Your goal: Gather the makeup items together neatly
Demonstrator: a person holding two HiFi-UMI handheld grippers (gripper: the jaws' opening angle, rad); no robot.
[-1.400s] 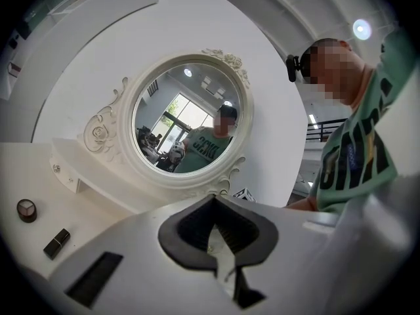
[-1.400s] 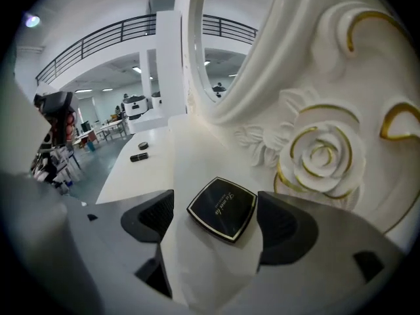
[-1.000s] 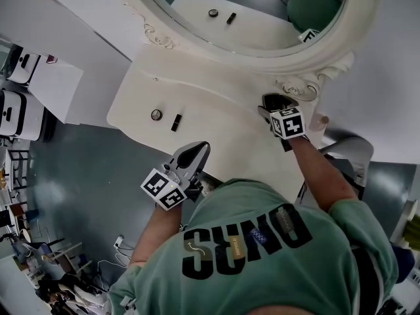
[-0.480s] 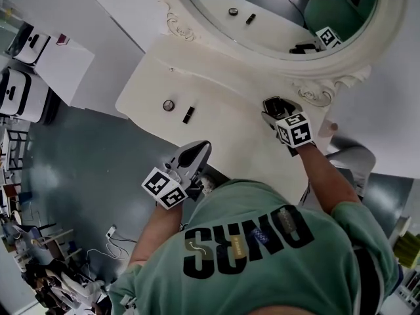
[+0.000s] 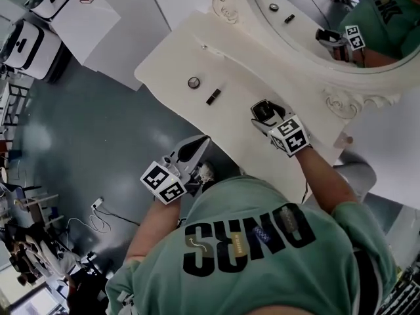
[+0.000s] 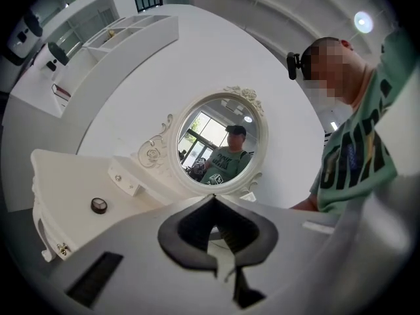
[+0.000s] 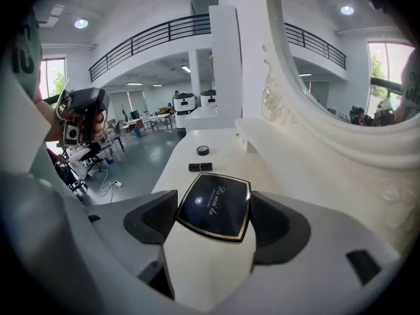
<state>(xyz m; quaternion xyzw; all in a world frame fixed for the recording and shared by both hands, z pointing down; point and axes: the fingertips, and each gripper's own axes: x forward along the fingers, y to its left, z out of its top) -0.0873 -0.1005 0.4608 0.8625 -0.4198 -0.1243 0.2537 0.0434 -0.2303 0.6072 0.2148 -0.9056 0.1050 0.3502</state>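
My right tongs (image 5: 265, 113) are pinching a black compact (image 7: 213, 205) with a gold rim. Its two sides sit against the dark pads (image 7: 152, 220), which have just been closing in a little on it. The case lies flat between them, lid up, with some pale script on it (too small for me to read). I carry it just above the white dressing table (image 5: 172, 63), near the end closest to the carved mirror frame (image 5: 342, 101).

My left tongs (image 6: 210, 202) are pressed together, the pad tips meeting in a point with nothing between them. They hang off the table's front edge, over the grey floor (image 5: 79, 143) and close to my green shirt (image 5: 262, 254). They point level towards the oval mirror (image 6: 220, 143).

The other two makeup things lie further along the tabletop, well apart from the compact. One is a small round pot (image 5: 193, 82) with a dark lid. The other is a short dark stick (image 5: 212, 97) lying on its side (a lipstick, I think). The two are near each other but not touching, the pot a bit further from me than the stick.
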